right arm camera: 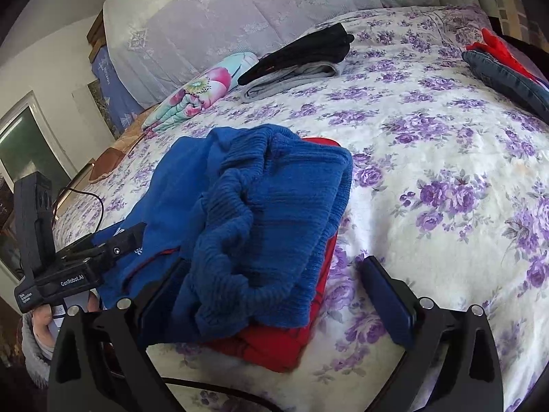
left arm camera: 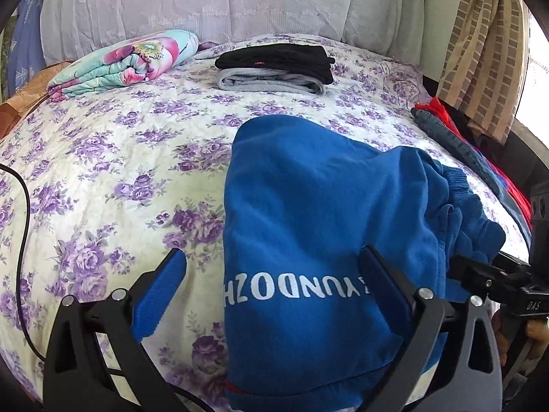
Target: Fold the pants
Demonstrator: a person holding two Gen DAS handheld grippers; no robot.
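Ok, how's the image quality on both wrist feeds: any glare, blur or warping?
Left wrist: sharp, strong fisheye bulge on the bed, window glare at the right edge. Right wrist: sharp too, same warping, blue pants evenly lit, corners vignetted black.

Folded blue pants (left arm camera: 308, 213) on floral bedspread (left arm camera: 120, 158), between spread left gripper (left arm camera: 271, 274) fingers (left arm camera: 161, 295).

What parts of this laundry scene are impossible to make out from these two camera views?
- White lettering on the blue pants: left wrist view, its start hidden by the left gripper's finger, its end lost at the fabric edge.
- Red garment: right wrist view, mostly buried under the blue pants; type unclear.
- Denim and red pile: right wrist view, cut off by the frame edge.
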